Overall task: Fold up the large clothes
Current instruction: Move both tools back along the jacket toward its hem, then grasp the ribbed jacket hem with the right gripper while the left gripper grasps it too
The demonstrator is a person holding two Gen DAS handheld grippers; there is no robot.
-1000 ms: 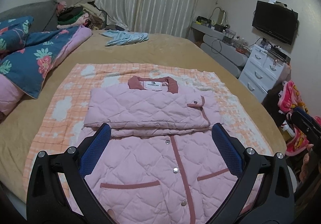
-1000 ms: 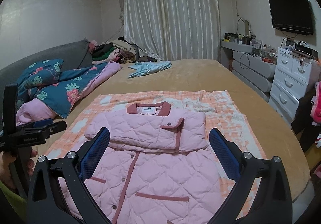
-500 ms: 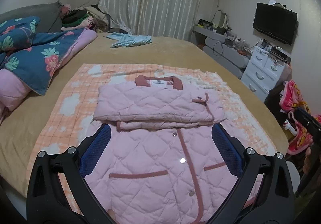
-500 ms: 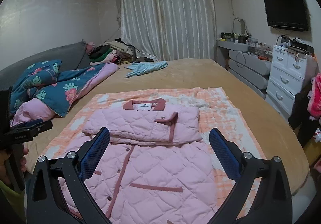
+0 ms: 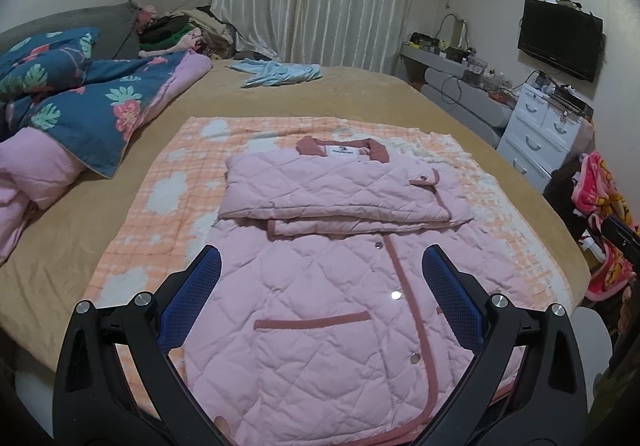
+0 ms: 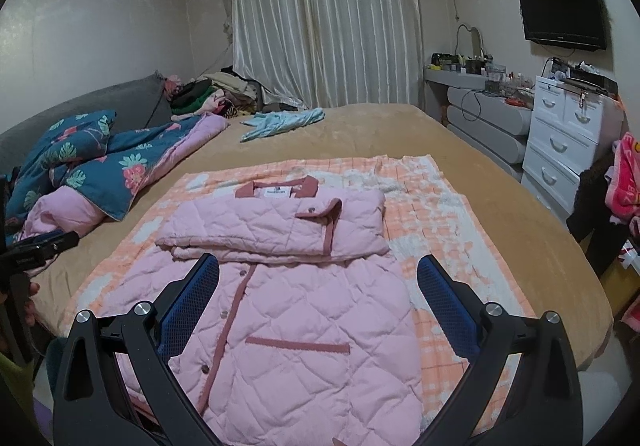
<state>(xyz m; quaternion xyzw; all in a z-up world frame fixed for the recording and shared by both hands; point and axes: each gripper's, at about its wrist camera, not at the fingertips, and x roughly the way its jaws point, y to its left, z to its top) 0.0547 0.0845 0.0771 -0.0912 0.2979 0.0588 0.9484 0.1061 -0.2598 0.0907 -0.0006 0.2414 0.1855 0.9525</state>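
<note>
Your pink jacket (image 5: 332, 310) lies flat on the orange blanket (image 5: 160, 202) on the bed (image 5: 360, 94), collar far, hem near, sleeves seemingly folded across the chest. Your left claw (image 5: 322, 286) and right claw (image 6: 318, 286) hover spread wide, empty.

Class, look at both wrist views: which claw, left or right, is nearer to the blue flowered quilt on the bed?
Left. The left claw hovers over the pink jacket on the side of the blue flowered quilt; the right claw is on the jacket's far side.

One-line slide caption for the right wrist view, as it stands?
Open right gripper above a pink quilted jacket, sleeves folded across its chest, on an orange checked blanket.
</note>
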